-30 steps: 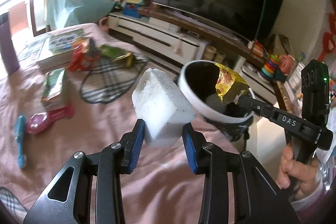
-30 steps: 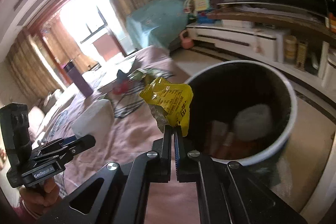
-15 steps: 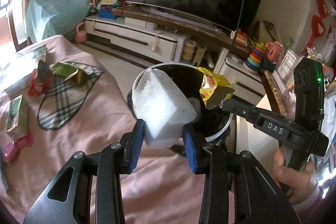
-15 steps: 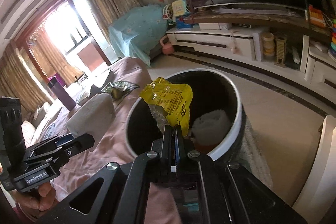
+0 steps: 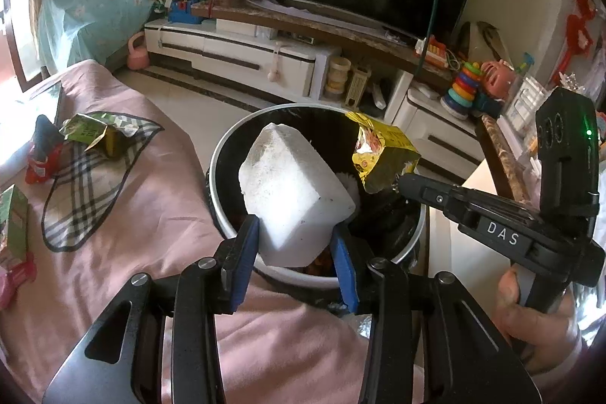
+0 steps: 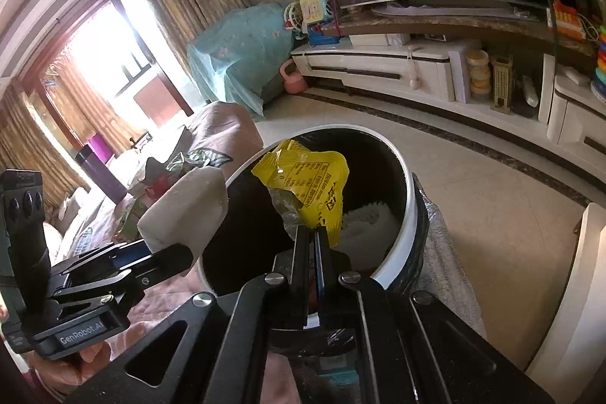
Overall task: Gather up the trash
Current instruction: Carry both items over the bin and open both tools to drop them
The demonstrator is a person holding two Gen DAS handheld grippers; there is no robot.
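My left gripper (image 5: 293, 245) is shut on a white foam block (image 5: 291, 192) and holds it over the near rim of the round white-rimmed trash bin (image 5: 227, 154). My right gripper (image 6: 313, 237) is shut on a yellow snack wrapper (image 6: 306, 180) and holds it above the bin's open mouth (image 6: 411, 214). The wrapper also shows in the left wrist view (image 5: 382, 152), and the foam block in the right wrist view (image 6: 185, 211). White trash (image 6: 369, 220) lies inside the bin.
The bin stands at the edge of a pink-covered surface (image 5: 151, 199). On it lie a plaid cloth (image 5: 83, 184), a green wrapper (image 5: 98, 133) and a red packet (image 5: 41, 158). A TV stand (image 5: 246, 52) and tiled floor (image 6: 492, 177) lie beyond.
Both grippers have moved toward the bin with their loads. The foam block and the yellow wrapper now hang over the bin's opening.
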